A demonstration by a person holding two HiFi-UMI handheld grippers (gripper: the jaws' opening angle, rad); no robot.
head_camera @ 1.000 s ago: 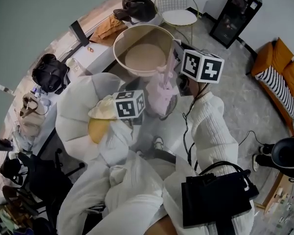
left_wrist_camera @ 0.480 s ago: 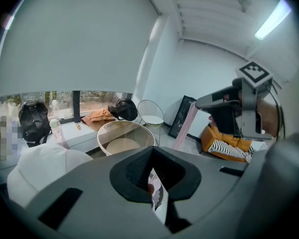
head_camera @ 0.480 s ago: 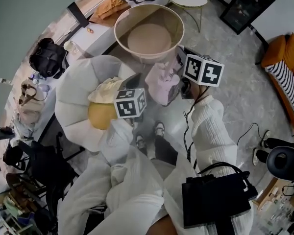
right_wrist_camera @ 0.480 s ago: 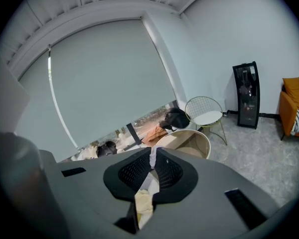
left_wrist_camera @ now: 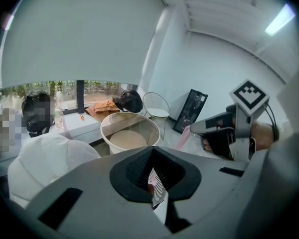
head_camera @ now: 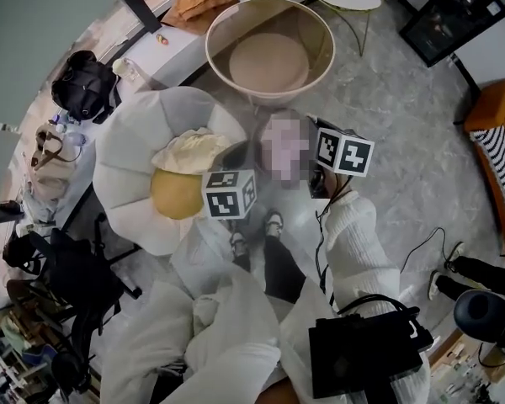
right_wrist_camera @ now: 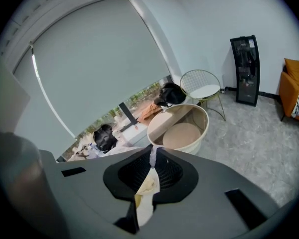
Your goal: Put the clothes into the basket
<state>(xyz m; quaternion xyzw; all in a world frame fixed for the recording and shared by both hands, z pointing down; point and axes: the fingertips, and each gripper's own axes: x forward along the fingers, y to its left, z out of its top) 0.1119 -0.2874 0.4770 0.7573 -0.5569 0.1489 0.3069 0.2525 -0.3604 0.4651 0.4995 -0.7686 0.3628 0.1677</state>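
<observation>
Right gripper view: the right gripper [right_wrist_camera: 153, 149] has its jaws closed on a thin fold of the pink garment [right_wrist_camera: 152, 157], with paler fabric bunched lower in the throat. The basket [right_wrist_camera: 201, 119], round and empty, stands on the floor at about 2 o'clock from the jaw tips, well apart and lower. The garment therefore has to be carried forward and over the near rim.

In the head view the same relation reads as the basket at 11 o'clock from the right gripper and near 12 o'clock from the left gripper [left_wrist_camera: 152, 152]. The right gripper is judged the nearer of the two.

In the left gripper view the left jaws stand close together. Only a small reddish-pink scrap shows between the pads, and it cannot be settled whether this is a second hold on the same garment. From there the basket lies at 10 o'clock. A pink strip of the garment runs down towards 7 o'clock from beneath the right gripper, which suggests a long axis that hangs slanted between the two hands.

Hidden or unclear:
- A mosaic patch covers most of the garment in the head view, so its full length and lowest hem cannot be read.
- Neither gripper view shows how much cloth trails below.

A cream cloth [head_camera: 192, 148] lies on the white flower-shaped cushion [head_camera: 126, 167], at 9 o'clock from the grippers, not yet in the basket.
</observation>
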